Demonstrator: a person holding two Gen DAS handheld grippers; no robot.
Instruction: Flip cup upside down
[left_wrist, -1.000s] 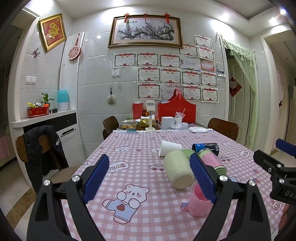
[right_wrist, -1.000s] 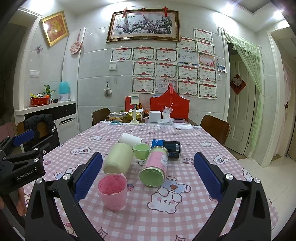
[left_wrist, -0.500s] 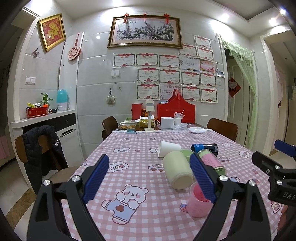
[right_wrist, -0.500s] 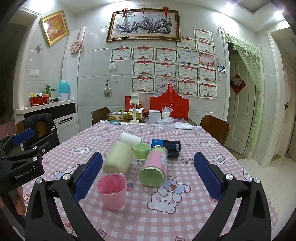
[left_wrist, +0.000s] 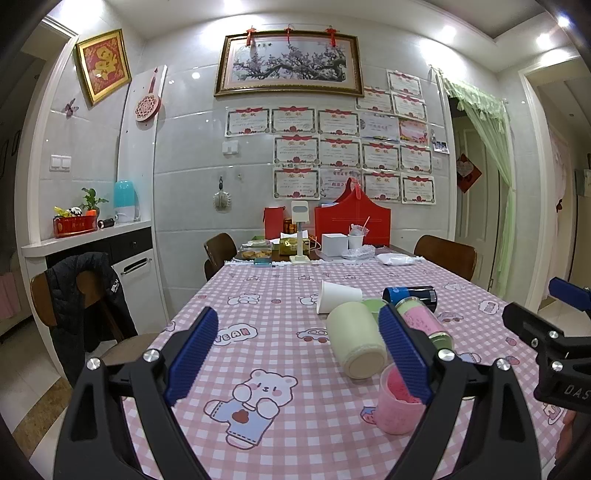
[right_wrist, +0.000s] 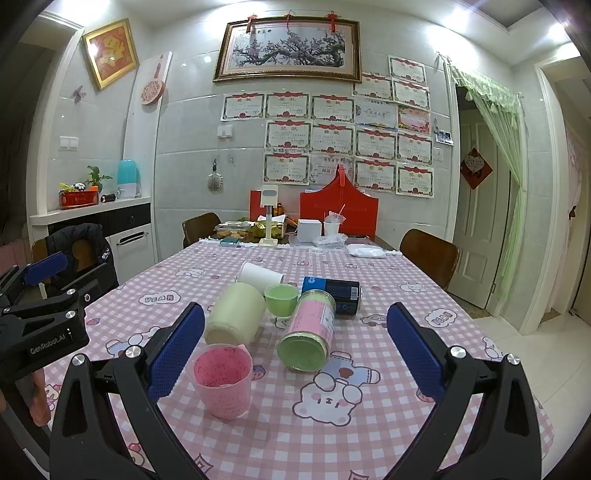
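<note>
A pink cup (right_wrist: 224, 382) stands upright, mouth up, on the pink checked tablecloth (right_wrist: 369, 369); in the left wrist view it (left_wrist: 397, 413) sits partly behind my right finger. A small green cup (right_wrist: 281, 300) stands upright behind it. A cream cup (right_wrist: 236, 317) and a white paper cup (right_wrist: 258, 276) lie on their sides. My right gripper (right_wrist: 295, 354) is open and empty, above the table, with the pink cup near its left finger. My left gripper (left_wrist: 297, 356) is open and empty, left of the cups.
A pink jar with a green lid (right_wrist: 308, 334) and a dark blue can (right_wrist: 332, 291) lie on their sides beside the cups. Boxes, food and a red bag (right_wrist: 338, 214) crowd the far end. Chairs (right_wrist: 428, 254) stand around the table; one holds a black jacket (left_wrist: 85, 295).
Both grippers have barely shifted. The cups have not moved.
</note>
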